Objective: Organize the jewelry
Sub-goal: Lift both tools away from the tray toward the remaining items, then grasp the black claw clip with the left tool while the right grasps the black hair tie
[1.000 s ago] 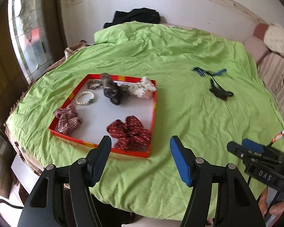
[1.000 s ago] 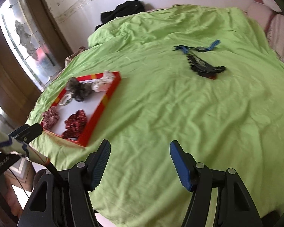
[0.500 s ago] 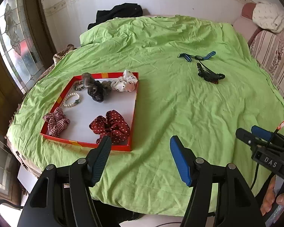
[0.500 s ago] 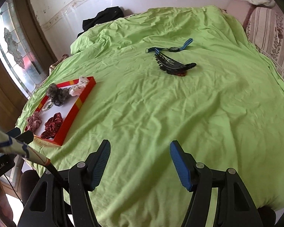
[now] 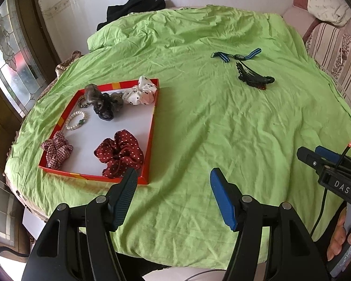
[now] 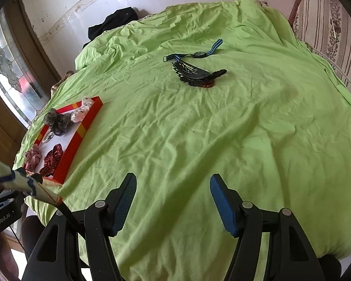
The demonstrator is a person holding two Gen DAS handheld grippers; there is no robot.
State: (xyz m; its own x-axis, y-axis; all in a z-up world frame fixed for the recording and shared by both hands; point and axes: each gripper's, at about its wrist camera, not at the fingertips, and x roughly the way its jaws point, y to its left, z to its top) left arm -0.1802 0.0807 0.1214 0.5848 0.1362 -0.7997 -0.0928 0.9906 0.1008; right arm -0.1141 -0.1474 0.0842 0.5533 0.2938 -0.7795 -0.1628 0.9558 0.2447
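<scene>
Round counter draped in a green cloth. Near its left edge lies a red tray with a white floor, holding a dark red dotted scrunchie at its near side, a checked scrunchie in its near-left corner, a pearl bracelet, a beaded bracelet, a grey-brown scrunchie and a white dotted scrunchie in its far-right corner. Toward the far right of the counter, well apart from the tray, lie a blue-strapped watch and, just nearer, a black hair claw, both on the cloth. Left hand-held gripper: released, nothing between its fingers, above the near edge beside the tray. Right hand-held gripper: released, empty, above the near cloth.
</scene>
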